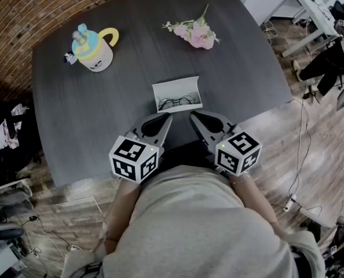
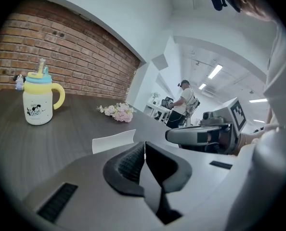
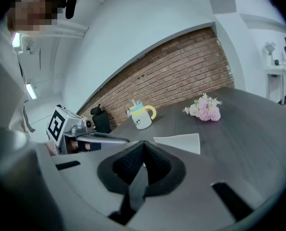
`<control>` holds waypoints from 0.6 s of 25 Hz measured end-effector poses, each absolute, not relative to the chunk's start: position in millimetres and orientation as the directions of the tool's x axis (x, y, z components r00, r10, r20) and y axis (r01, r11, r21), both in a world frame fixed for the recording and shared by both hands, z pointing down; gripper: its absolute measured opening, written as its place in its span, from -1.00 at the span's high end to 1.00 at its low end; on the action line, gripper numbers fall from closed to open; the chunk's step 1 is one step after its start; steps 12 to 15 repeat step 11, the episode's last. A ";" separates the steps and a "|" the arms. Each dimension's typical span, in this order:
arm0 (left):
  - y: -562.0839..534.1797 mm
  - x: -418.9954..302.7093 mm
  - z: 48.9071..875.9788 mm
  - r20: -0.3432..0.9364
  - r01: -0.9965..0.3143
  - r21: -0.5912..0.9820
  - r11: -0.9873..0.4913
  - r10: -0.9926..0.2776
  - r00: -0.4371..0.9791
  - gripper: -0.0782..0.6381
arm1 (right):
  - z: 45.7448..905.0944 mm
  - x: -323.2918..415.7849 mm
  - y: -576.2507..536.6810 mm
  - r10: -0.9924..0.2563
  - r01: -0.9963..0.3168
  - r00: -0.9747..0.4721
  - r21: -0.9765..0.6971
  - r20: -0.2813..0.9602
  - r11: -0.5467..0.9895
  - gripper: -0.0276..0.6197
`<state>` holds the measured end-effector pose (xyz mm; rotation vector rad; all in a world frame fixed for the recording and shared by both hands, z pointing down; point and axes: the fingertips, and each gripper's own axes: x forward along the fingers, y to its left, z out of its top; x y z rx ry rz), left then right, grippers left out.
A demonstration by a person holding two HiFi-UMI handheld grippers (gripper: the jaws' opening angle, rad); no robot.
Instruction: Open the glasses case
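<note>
Task state, judged from the head view: the glasses case (image 1: 176, 87) lay on the dark surface (image 1: 79, 114) with its white lid raised and a pair of glasses (image 1: 178, 103) visible inside. The opening therefore appeared done, with nothing obvious left except perhaps drawing the tools back. The left hand-held gripper (image 1: 167, 116) was clenched, its ribbed pads pressed together with nothing between them. The right hand-held gripper (image 1: 193, 114) was likewise clenched and empty. Both pointed across the surface and slightly downward, side by side, with their tips converging toward the near edge of the case. The case sat just beyond the two tips, roughly centred between them. The left tip was near its near-left corner and the right tip near the right half of its near edge. Neither tip showed clear contact with the case, though the gap was too slight to rule out a touch. In both gripper views a white panel of the case stood just past the closed jaws. A lidded mug (image 1: 95, 50) and a sprig of pink flowers (image 1: 194, 32) stood well apart, toward the far side.
</note>
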<state>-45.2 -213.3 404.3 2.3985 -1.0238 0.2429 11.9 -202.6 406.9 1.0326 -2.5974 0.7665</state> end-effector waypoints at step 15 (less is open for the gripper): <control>-212.0 -43.6 405.7 0.358 -0.710 0.397 -0.581 -0.614 0.703 0.71 | 410.4 6.7 -197.8 -0.542 -0.675 -0.736 -0.385 0.405 0.629 0.90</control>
